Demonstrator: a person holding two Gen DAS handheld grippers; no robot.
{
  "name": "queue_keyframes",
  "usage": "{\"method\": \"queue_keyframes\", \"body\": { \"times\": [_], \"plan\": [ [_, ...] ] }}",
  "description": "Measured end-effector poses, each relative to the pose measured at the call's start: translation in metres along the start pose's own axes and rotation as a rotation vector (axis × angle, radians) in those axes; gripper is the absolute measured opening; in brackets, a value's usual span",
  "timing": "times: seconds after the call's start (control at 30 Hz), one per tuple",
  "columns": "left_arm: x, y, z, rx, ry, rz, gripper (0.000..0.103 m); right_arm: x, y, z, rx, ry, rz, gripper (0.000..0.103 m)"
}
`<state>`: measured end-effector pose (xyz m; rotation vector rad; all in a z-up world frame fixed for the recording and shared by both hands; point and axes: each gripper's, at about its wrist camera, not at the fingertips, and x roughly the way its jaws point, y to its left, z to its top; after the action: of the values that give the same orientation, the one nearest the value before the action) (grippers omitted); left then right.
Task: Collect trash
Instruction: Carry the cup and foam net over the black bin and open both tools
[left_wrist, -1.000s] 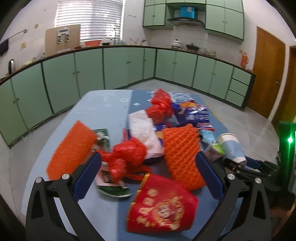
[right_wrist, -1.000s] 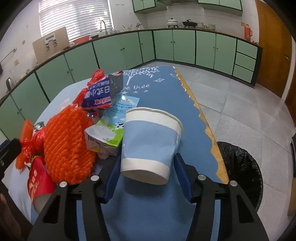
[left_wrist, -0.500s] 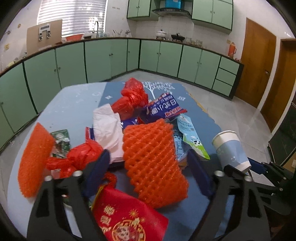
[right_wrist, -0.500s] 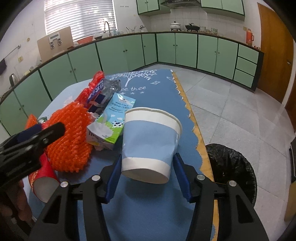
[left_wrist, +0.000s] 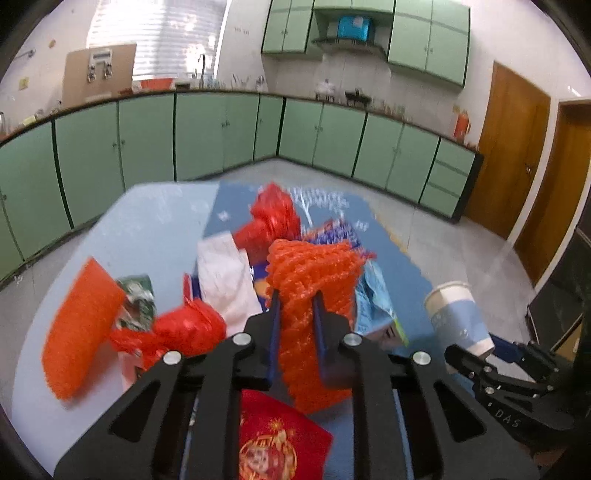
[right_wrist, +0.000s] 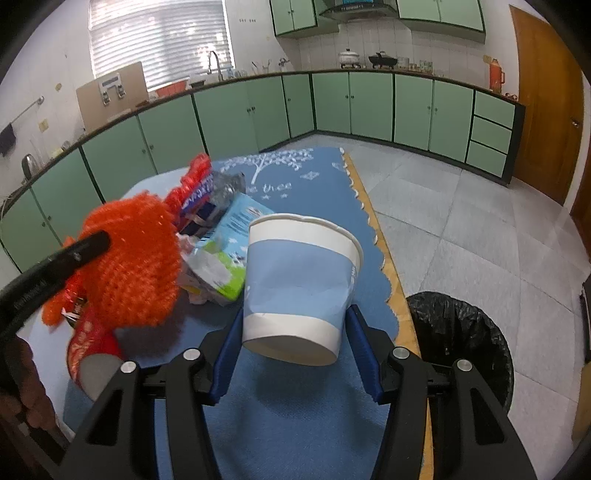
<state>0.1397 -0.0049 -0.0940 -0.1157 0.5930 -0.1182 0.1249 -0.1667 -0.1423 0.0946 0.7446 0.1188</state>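
Observation:
My left gripper (left_wrist: 297, 299) is closing on an orange foam net sleeve (left_wrist: 314, 273), which bunches between its pads and lifts off the pile; the same sleeve (right_wrist: 136, 258) shows at the left of the right wrist view. My right gripper (right_wrist: 295, 325) is shut on a blue and white paper cup (right_wrist: 299, 280), held tilted above the blue table mat (right_wrist: 295, 417). That cup (left_wrist: 456, 314) also appears at the right of the left wrist view. Trash on the table includes a red packet (left_wrist: 277, 439), red plastic bags (left_wrist: 184, 328), a second orange net (left_wrist: 79, 325) and a milk carton (right_wrist: 229, 251).
A bin lined with a black bag (right_wrist: 461, 336) stands on the tiled floor right of the table. Green cabinets (right_wrist: 332, 107) run along the walls behind. A person's hand (right_wrist: 22, 387) shows at the lower left of the right wrist view.
The left gripper's jaws went from wide open around the pile to squeezed on the orange net sleeve, which rose. The right gripper kept the cup, nearly still.

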Motion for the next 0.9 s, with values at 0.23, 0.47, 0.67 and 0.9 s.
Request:
{"method": "queue_keyframes", "body": {
  "times": [0.23,0.47,0.67,0.9],
  "plan": [
    [-0.035,-0.027,0.021,0.038,-0.11,-0.055,0.014,-0.032,-0.019,0.007,0.035,-0.088,-0.016,0.055],
    [-0.033,-0.085,0.029,0.095,-0.109,-0.204,0.014,-0.066,-0.069,0.004,0.1,-0.145,-0.134,0.055],
    [0.005,-0.154,0.018,0.132,-0.003,-0.366,0.014,-0.071,-0.125,-0.016,0.162,-0.111,-0.277,0.055],
    [0.061,-0.228,-0.01,0.203,0.127,-0.473,0.014,-0.051,-0.18,-0.049,0.233,-0.022,-0.359,0.055]
  ]
}}
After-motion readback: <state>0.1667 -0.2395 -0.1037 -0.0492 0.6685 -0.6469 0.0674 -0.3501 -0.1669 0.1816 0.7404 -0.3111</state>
